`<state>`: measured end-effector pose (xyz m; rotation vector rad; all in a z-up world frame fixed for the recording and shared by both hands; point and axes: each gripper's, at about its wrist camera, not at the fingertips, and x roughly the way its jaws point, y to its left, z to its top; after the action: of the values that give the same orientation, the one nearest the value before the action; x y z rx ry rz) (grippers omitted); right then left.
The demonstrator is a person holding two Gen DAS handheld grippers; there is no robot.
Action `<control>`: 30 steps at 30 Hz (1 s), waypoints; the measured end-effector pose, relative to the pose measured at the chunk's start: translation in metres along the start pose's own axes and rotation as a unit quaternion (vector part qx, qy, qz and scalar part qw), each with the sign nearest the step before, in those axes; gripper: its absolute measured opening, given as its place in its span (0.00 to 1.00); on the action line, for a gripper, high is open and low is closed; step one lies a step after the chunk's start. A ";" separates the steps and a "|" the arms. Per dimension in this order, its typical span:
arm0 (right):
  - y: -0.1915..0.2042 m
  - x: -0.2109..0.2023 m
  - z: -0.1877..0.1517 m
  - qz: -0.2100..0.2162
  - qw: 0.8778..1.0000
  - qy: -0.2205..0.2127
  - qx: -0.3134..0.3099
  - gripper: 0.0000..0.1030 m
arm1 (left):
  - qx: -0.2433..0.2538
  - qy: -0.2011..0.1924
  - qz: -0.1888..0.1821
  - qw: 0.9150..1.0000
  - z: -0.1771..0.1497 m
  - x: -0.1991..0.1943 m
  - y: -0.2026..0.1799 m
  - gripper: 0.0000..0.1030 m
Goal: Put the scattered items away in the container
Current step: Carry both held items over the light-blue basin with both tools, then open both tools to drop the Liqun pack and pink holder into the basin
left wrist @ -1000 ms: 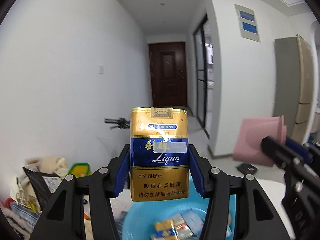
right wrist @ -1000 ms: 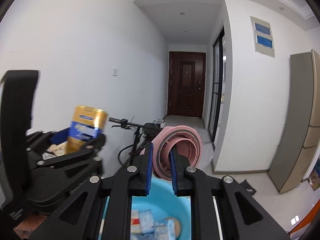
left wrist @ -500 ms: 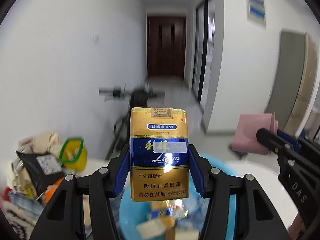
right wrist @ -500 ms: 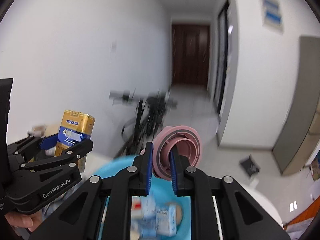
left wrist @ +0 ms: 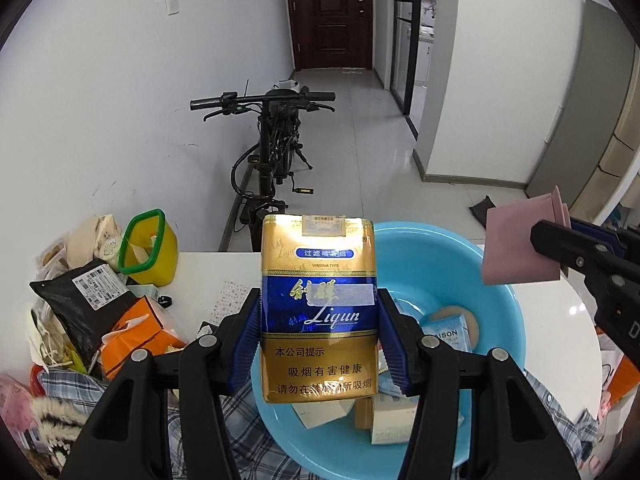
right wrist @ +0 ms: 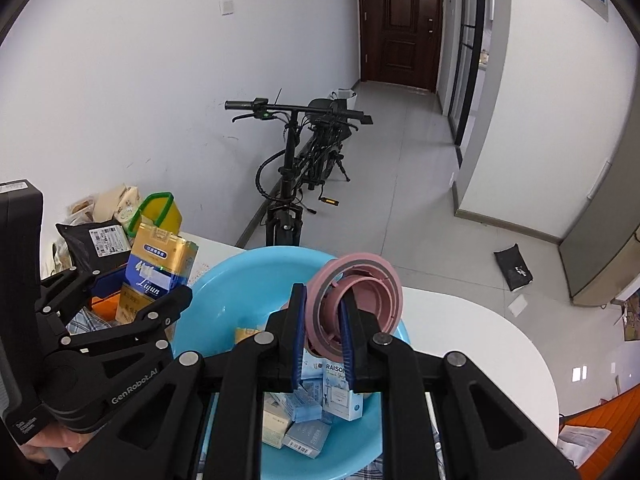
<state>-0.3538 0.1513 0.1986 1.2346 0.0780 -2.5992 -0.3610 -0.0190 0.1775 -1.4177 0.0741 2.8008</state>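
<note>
My left gripper (left wrist: 320,320) is shut on a gold and blue cigarette pack (left wrist: 318,304), held upright over the near left rim of a light blue basin (left wrist: 496,312). It shows in the right wrist view too (right wrist: 158,268). My right gripper (right wrist: 322,320) is shut on a pink ring-shaped lid (right wrist: 360,292), held above the basin (right wrist: 240,280); the lid appears at the right in the left wrist view (left wrist: 520,248). Several small boxes (right wrist: 316,404) lie inside the basin.
The basin stands on a white table (right wrist: 480,344) with a plaid cloth (left wrist: 200,420) under it. A yellow container with a green rim (left wrist: 150,248), an orange tissue box (left wrist: 132,336) and a black bag (left wrist: 84,300) crowd the left. A bicycle (left wrist: 272,152) stands behind.
Both grippers have tilted downward with their loads, so the basin and table fill more of the views. Both grips are unchanged.
</note>
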 end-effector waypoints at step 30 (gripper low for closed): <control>-0.012 0.115 -0.046 0.021 0.994 0.102 0.027 0.14 | -0.008 0.108 -0.013 0.994 -0.038 0.128 0.003 0.86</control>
<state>-0.3919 0.1462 0.0797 1.5011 0.0214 -2.4466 -0.4059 -0.0261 0.0518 -1.7070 0.0317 2.6220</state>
